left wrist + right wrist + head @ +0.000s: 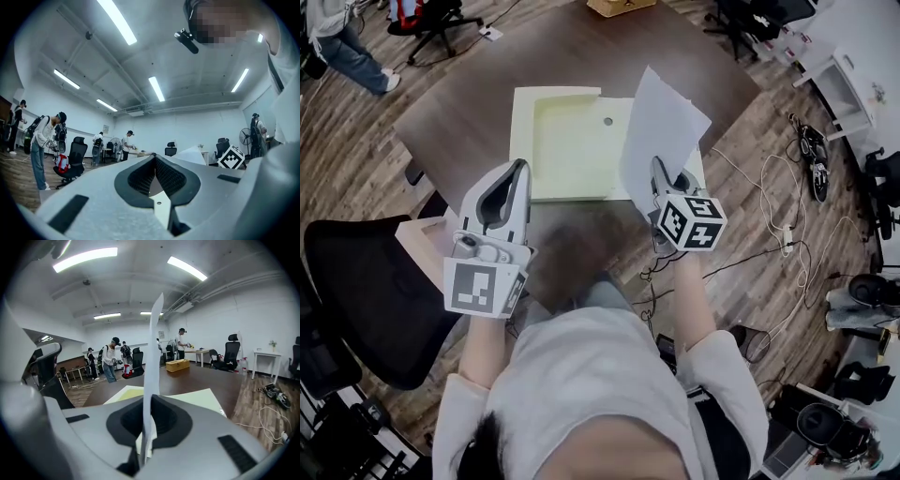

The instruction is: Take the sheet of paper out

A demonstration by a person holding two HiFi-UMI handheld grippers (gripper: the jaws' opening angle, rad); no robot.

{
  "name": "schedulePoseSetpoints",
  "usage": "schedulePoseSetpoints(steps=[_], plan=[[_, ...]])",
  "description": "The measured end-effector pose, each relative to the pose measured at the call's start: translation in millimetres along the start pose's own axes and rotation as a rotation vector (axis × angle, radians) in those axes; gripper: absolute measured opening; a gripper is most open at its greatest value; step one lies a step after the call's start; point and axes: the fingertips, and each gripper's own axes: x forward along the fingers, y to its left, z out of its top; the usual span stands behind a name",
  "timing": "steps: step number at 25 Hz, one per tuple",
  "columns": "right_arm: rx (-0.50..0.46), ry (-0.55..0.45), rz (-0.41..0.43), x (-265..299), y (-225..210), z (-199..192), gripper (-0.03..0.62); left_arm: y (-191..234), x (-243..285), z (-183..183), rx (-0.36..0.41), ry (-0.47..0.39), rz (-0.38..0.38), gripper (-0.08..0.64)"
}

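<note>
My right gripper [660, 171] is shut on the lower edge of a white sheet of paper [661, 127] and holds it up above the table. In the right gripper view the sheet [152, 357] stands edge-on, rising from between the closed jaws [149, 399]. Below it a pale yellow folder [567, 141] lies open and flat on the dark brown table [478, 103]; the same folder [204, 399] shows beyond the jaws. My left gripper [521, 169] hovers over the table's near edge, left of the folder, pointing level, shut and holding nothing [153, 157].
A black office chair [370, 281] stands close at the left. A cardboard box [621, 6] sits at the table's far edge. Cables [773, 234] trail over the wooden floor on the right. A person [342, 47] walks at the far left.
</note>
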Motion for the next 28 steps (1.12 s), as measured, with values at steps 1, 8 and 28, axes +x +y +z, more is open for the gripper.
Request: schedulePoseSetpoints(steps=[1, 8, 28], plan=[[-0.004, -0.008, -0.007, -5.4, 0.9, 2.0, 0.014, -2.1, 0.0, 1.5, 0.0, -0.001, -0.009, 0.009], [-0.063, -0.075, -0.058, -38.8, 12.5, 13.9, 0.014, -12.2, -2.2, 4.3, -0.004, -0.012, -0.069, 0.009], [-0.175, -0.244, -0.142, -119.9, 47.5, 51.0, 0.014, -33.7, -10.1, 15.0, -0.005, -0.021, -0.149, 0.009]])
